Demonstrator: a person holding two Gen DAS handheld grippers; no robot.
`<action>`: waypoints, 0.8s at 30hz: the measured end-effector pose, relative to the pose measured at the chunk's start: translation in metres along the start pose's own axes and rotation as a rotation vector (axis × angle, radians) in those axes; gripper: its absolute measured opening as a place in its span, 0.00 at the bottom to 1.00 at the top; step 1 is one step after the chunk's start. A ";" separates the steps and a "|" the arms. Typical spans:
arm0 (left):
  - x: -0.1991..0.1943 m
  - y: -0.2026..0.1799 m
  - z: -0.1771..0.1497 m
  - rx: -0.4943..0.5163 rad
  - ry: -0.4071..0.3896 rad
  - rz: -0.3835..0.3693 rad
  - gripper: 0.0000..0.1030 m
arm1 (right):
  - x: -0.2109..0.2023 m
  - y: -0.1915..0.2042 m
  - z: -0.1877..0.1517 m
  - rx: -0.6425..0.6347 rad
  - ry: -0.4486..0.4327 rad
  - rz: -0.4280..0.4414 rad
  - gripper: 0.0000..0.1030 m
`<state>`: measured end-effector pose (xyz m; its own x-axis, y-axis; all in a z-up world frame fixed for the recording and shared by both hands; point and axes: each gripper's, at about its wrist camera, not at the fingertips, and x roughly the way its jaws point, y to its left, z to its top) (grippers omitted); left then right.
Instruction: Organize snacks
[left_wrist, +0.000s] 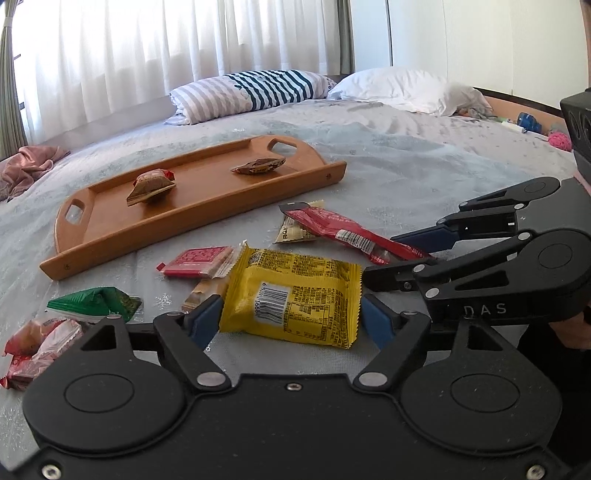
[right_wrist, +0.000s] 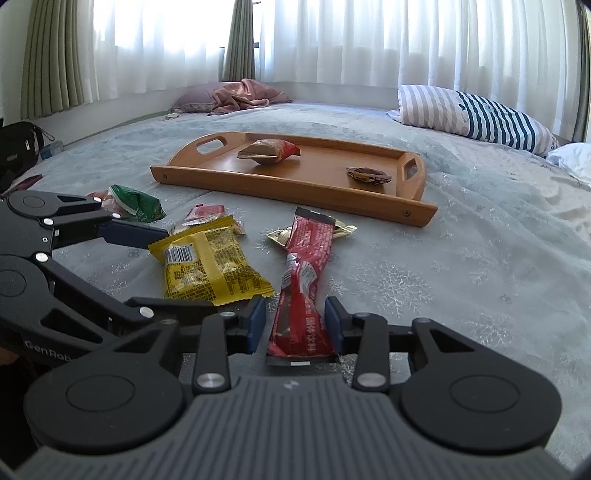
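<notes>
left jaws around yellow packet, right jaws around red packet

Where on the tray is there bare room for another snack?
The wooden tray is bare between its two wrapped snacks and along its near rim. The bedspread in front is crowded: yellow packet, red stick pack, green packet.
</notes>
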<state>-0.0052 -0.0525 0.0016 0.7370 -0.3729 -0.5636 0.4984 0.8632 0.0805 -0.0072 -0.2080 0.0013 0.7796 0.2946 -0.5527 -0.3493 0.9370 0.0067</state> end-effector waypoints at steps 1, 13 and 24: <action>-0.001 0.000 0.000 -0.005 -0.003 0.002 0.68 | 0.000 0.000 0.000 0.002 -0.001 0.000 0.44; -0.009 0.005 0.003 -0.065 -0.006 0.054 0.46 | -0.008 -0.002 -0.001 0.058 -0.002 -0.023 0.34; -0.019 0.013 0.012 -0.119 -0.034 0.117 0.46 | -0.004 -0.004 0.005 0.134 -0.021 -0.058 0.56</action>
<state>-0.0070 -0.0379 0.0230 0.8030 -0.2771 -0.5276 0.3519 0.9350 0.0445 -0.0064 -0.2119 0.0078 0.8079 0.2416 -0.5375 -0.2315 0.9689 0.0874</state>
